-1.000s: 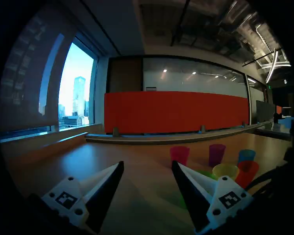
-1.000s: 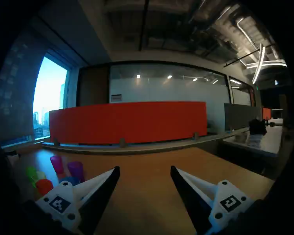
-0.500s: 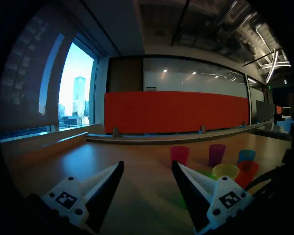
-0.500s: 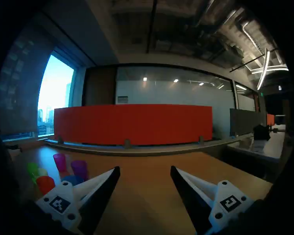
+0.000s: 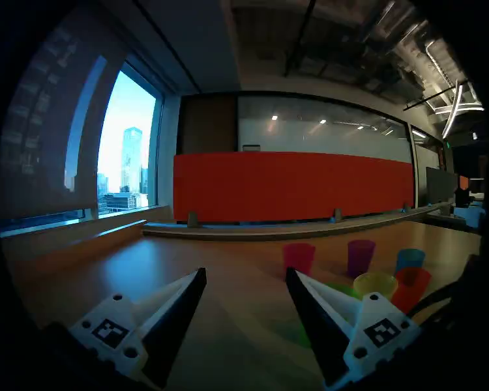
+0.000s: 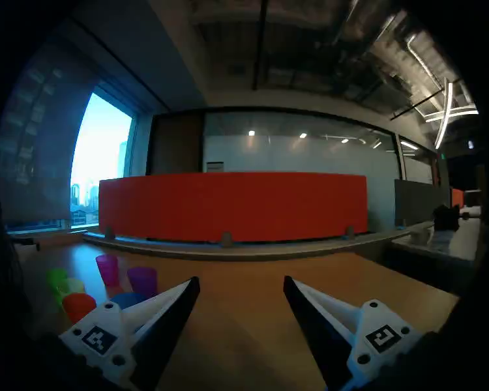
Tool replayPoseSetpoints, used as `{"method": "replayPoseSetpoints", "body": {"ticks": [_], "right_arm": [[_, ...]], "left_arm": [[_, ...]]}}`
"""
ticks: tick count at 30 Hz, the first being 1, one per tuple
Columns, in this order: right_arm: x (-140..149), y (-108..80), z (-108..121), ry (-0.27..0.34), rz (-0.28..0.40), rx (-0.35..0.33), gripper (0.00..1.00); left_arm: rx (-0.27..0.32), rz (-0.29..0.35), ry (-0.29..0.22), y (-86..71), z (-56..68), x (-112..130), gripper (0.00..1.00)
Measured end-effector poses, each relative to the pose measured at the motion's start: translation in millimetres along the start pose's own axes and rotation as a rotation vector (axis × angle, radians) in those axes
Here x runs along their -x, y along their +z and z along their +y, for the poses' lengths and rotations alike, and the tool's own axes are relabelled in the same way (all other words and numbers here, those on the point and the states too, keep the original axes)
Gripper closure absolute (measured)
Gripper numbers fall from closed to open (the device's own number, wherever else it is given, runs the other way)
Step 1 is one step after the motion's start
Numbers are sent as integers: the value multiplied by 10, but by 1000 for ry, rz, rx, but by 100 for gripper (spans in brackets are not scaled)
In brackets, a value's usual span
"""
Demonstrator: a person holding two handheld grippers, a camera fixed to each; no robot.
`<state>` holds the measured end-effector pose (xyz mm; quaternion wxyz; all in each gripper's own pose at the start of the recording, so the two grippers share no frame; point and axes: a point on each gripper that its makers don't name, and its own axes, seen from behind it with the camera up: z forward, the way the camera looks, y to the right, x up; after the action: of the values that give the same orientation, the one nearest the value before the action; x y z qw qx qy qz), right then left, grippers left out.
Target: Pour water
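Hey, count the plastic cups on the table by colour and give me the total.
Pink cup: 1
Purple cup: 1
Blue cup: 1
Yellow cup: 1
Red cup: 1
Green cup: 1
Total: 6 cups

No legible writing.
The small notice (image 5: 251, 147) on the glass wall (image 5: 323, 133) is too tiny to read.
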<state>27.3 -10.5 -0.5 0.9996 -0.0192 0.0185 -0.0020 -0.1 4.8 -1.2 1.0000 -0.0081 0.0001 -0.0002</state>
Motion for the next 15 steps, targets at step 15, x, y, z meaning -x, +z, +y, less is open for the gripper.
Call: {"method": "replayPoseSetpoints", "body": {"ticks": [15], "right_arm": [[152,-10,220,7,-8,24,0]], "left_arm": [[0,0,0,-3,3,-3,10]]}}
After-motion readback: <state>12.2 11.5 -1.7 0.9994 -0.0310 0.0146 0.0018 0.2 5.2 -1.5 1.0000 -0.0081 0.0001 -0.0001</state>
